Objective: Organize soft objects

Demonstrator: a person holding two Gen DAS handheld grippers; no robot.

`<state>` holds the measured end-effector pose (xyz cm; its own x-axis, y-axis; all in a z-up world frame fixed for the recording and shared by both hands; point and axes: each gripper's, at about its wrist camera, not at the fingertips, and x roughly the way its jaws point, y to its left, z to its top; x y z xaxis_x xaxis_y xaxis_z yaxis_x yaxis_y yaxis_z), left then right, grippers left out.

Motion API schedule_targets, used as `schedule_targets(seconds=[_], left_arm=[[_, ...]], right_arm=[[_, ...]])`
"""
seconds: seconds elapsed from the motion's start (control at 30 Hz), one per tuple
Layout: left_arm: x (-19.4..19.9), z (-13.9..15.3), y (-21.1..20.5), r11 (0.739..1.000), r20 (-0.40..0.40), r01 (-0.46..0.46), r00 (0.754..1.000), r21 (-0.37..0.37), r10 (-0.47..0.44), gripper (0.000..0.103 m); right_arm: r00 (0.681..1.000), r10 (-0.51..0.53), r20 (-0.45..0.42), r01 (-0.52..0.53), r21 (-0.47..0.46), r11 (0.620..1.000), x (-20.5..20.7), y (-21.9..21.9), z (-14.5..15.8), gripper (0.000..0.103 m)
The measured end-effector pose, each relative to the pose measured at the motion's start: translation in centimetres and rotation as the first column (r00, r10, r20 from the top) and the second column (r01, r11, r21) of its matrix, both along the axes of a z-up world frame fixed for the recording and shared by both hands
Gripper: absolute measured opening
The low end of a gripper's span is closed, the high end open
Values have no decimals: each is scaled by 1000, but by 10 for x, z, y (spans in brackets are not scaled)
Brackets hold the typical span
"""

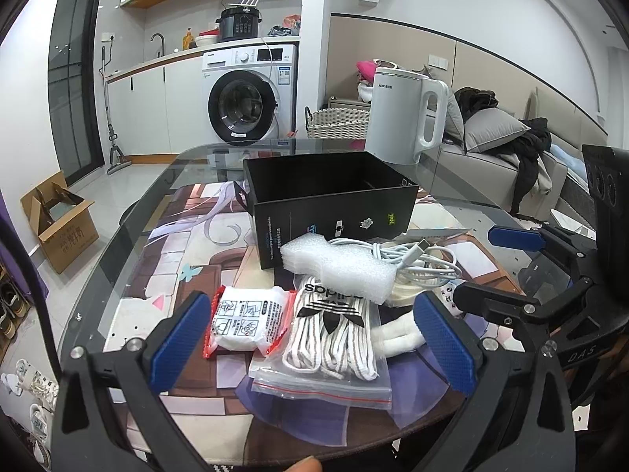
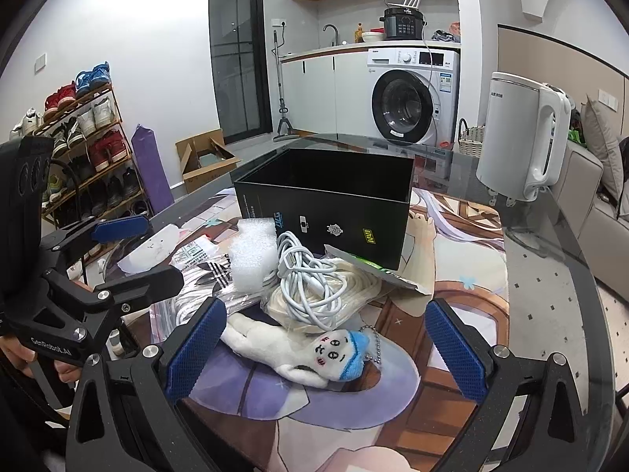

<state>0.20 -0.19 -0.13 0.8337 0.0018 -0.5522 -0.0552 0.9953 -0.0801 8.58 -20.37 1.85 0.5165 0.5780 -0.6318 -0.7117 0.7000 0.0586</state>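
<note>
An open black box point(image 1: 334, 200) point(image 2: 326, 200) stands on the table. In front of it lies a pile: white foam point(image 1: 338, 265) point(image 2: 251, 255), a coiled white cable point(image 1: 424, 263) point(image 2: 310, 287), bagged white laces point(image 1: 334, 334), a white packet with red edges point(image 1: 247, 322), and a white plush toy with a blue cap point(image 2: 314, 348). My left gripper point(image 1: 310, 346) is open, its fingers on either side of the packet and laces. My right gripper point(image 2: 326, 350) is open around the plush toy. Each gripper shows in the other's view.
A white kettle point(image 1: 405, 114) point(image 2: 523, 137) stands behind the box. The glass table's edge point(image 1: 118, 232) curves on the left. A cardboard box point(image 1: 59, 220) sits on the floor, a shoe rack point(image 2: 86, 145) stands to the left, a sofa point(image 1: 511, 157) to the right.
</note>
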Motion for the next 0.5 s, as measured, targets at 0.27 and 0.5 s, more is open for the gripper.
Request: schedule_targets(seconds=[0.27, 0.5], left_arm=[[0, -1, 1, 1000, -3, -1, 1000, -3, 1, 103], [2, -3, 4, 1000, -9, -3, 1000, -7, 3, 103]], right_arm=[[1000, -1, -2, 1, -3, 1000, 1, 0, 0, 103], [1000, -2, -11, 2, -6, 1000, 2, 0, -1, 103]])
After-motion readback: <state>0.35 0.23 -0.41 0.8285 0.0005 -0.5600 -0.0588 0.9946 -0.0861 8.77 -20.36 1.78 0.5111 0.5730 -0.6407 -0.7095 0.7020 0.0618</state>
